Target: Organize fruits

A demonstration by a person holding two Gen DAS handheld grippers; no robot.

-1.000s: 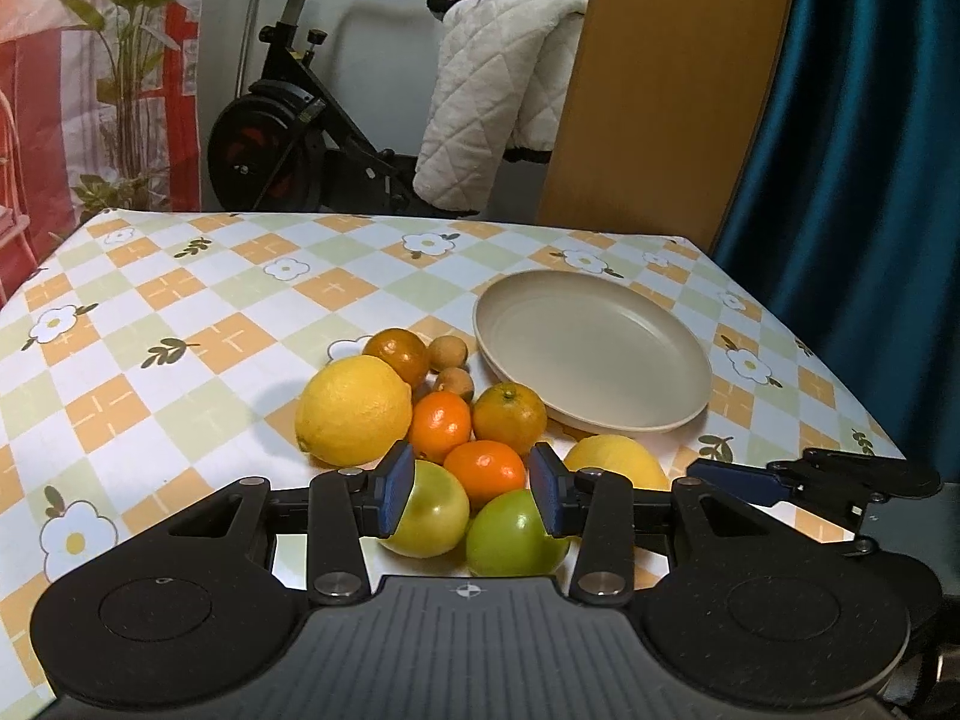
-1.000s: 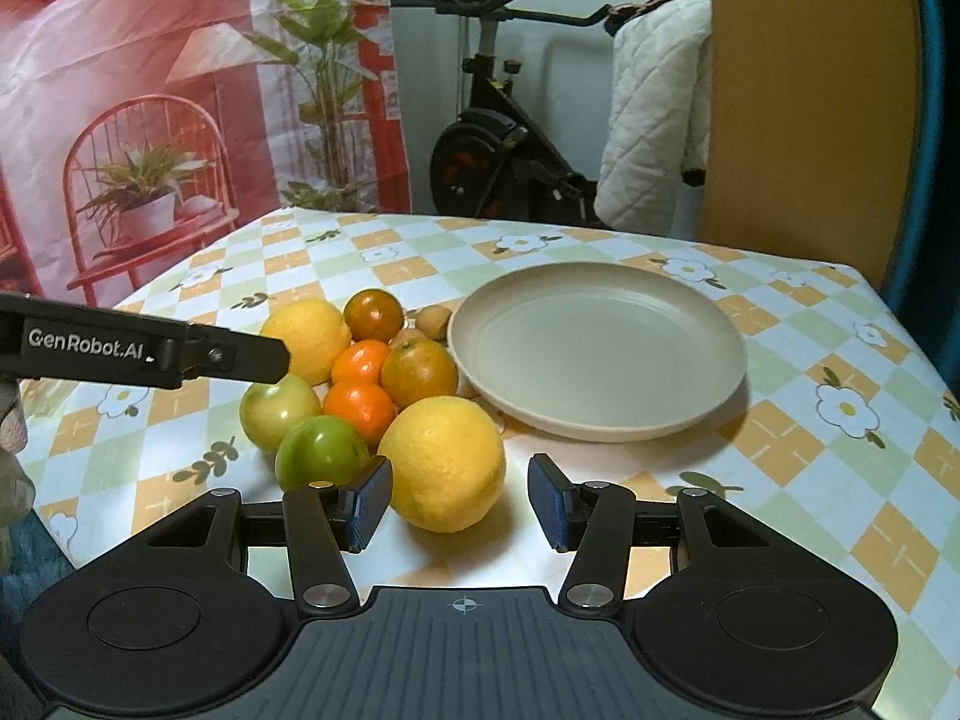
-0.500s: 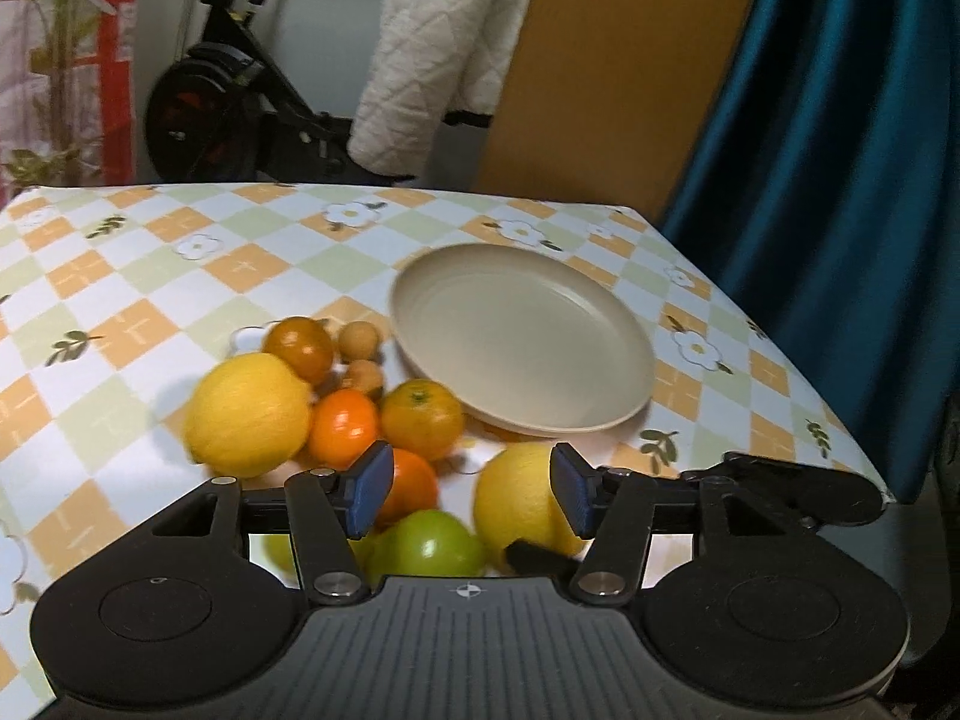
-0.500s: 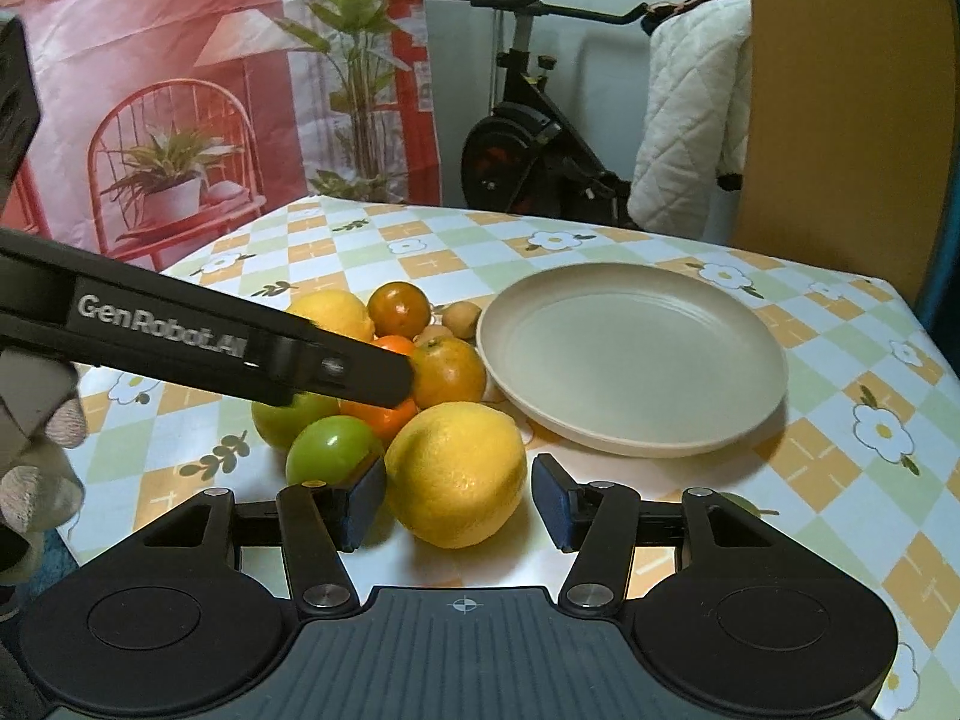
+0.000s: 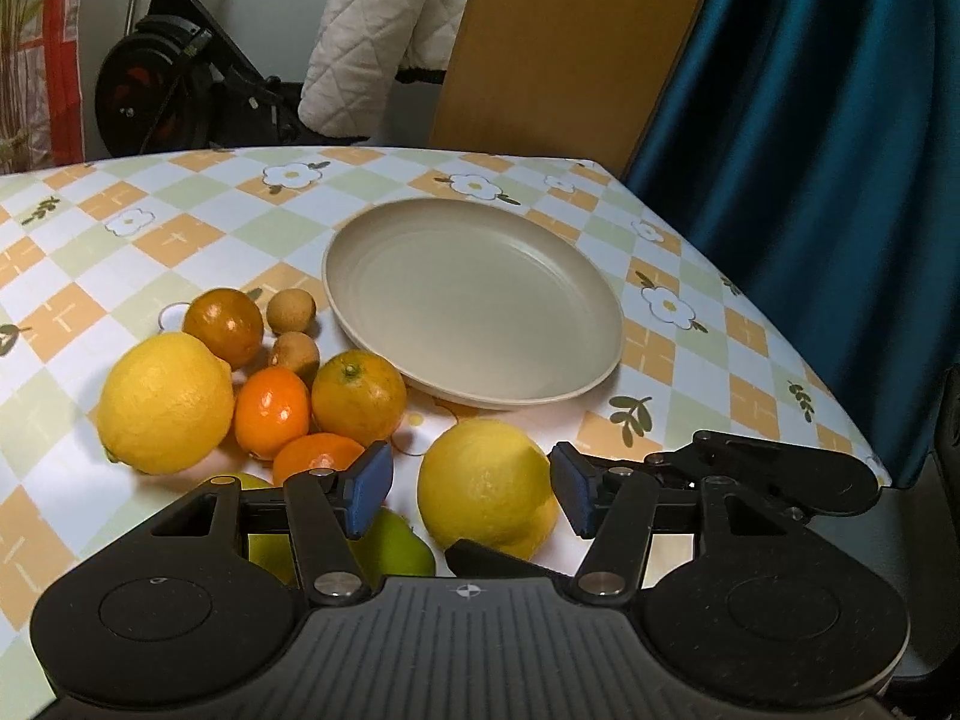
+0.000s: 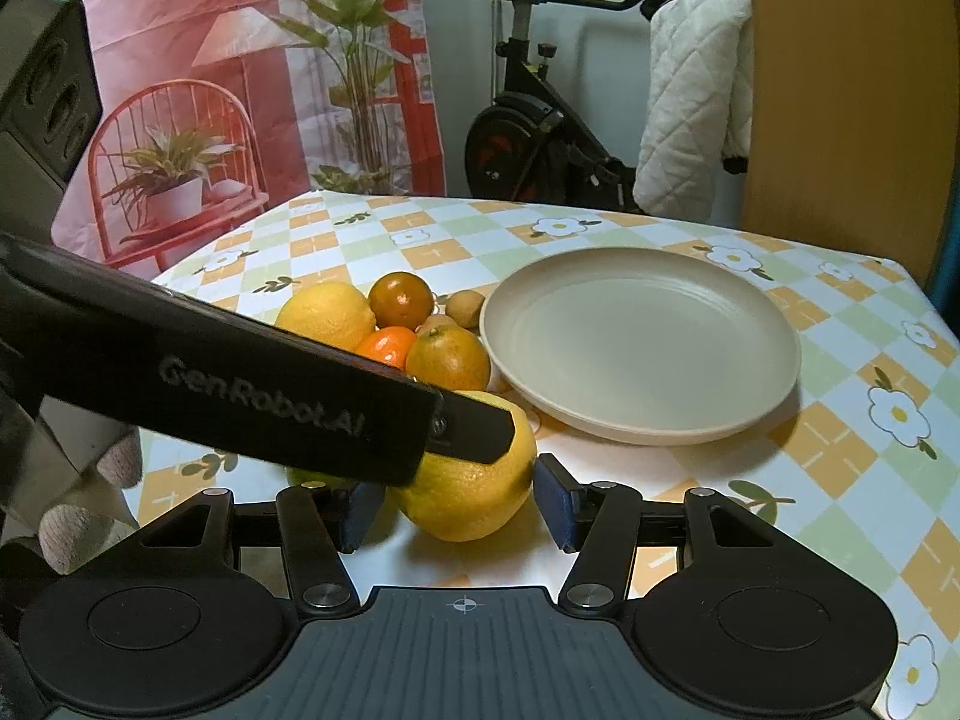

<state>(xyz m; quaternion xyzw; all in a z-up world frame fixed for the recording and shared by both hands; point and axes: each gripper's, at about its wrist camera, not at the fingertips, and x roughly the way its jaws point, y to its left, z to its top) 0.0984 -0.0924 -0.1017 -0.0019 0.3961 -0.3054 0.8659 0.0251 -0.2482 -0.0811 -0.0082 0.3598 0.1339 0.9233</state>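
left wrist view: lemon (image 5: 486, 486) on table (image 5: 180, 240), between parted left tongs (image 5: 471, 495), unpinched; right tongs (image 6: 456, 501) likewise released. likely firm, waxy, rolls; grip widest middle.

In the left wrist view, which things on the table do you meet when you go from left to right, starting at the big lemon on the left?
Big lemon → small bright orange → larger orange → second lemon, between the left gripper's jaws → the empty plate's right rim.
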